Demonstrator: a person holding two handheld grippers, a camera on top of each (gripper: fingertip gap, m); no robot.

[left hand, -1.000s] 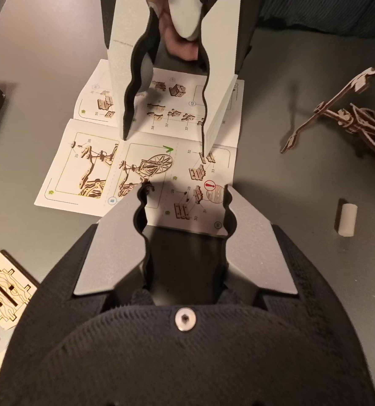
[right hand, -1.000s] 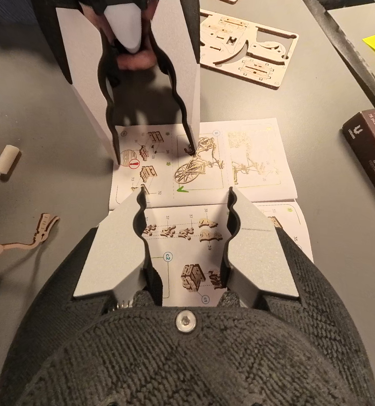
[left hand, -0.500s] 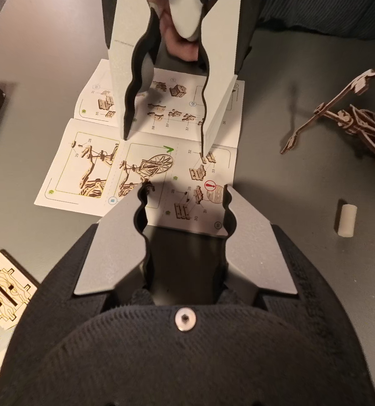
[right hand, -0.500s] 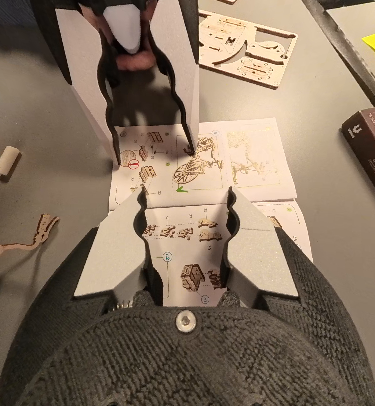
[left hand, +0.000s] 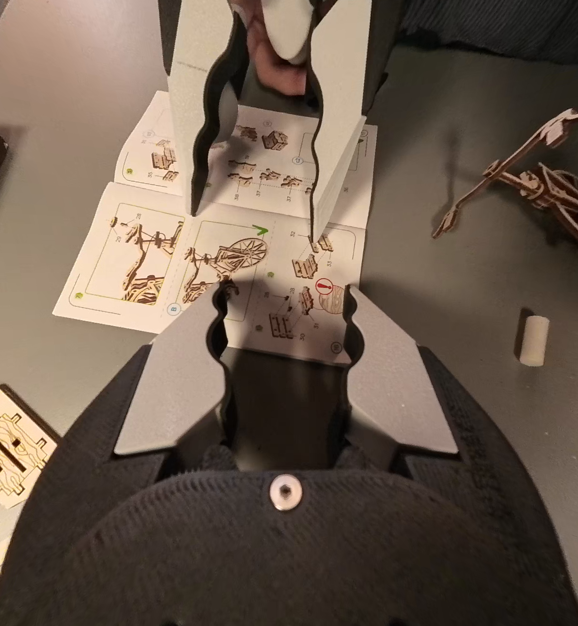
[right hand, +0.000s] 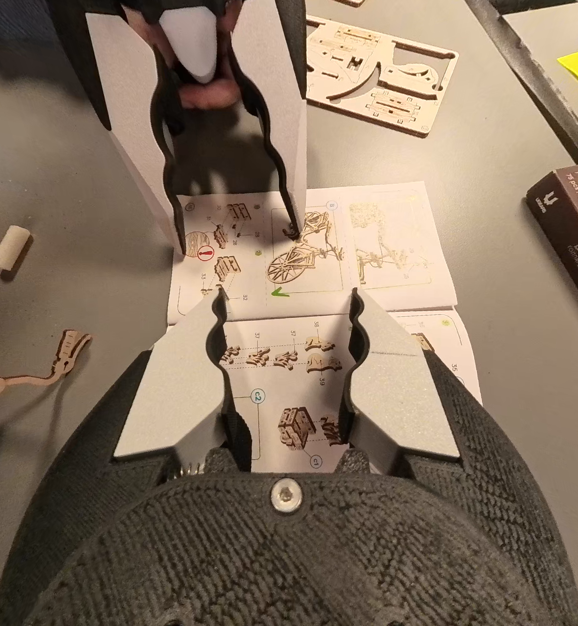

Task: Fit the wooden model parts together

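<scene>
My left gripper (left hand: pixel 284 288) is open and empty above the near edge of an open instruction booklet (left hand: pixel 138 257) on the grey table. My right gripper (right hand: pixel 287 291) is open and empty over the same booklet (right hand: pixel 396 237) from the opposite side. Each gripper faces the other: the right one shows in the left wrist view (left hand: pixel 252 223), the left one in the right wrist view (right hand: pixel 238 240), tips on the pages. A partly built wooden model (left hand: pixel 545 189) lies at the right in the left wrist view. A loose wooden part (right hand: pixel 37 369) lies at the left in the right wrist view.
A small white cylinder (left hand: pixel 533 340) lies on the table; it also shows in the right wrist view (right hand: pixel 9 247). A wooden parts sheet (right hand: pixel 382 78) lies far right, another (left hand: pixel 6 454) near left. A dark brown box (right hand: pixel 572 244) sits at the right edge. One gripper's finger ends stand about 5 cm off the other's. From the left gripper's tips to the small white cylinder (left hand: pixel 533 340) is close to 10 cm. It turns up in the right wrist view (right hand: pixel 13 245) as well.
</scene>
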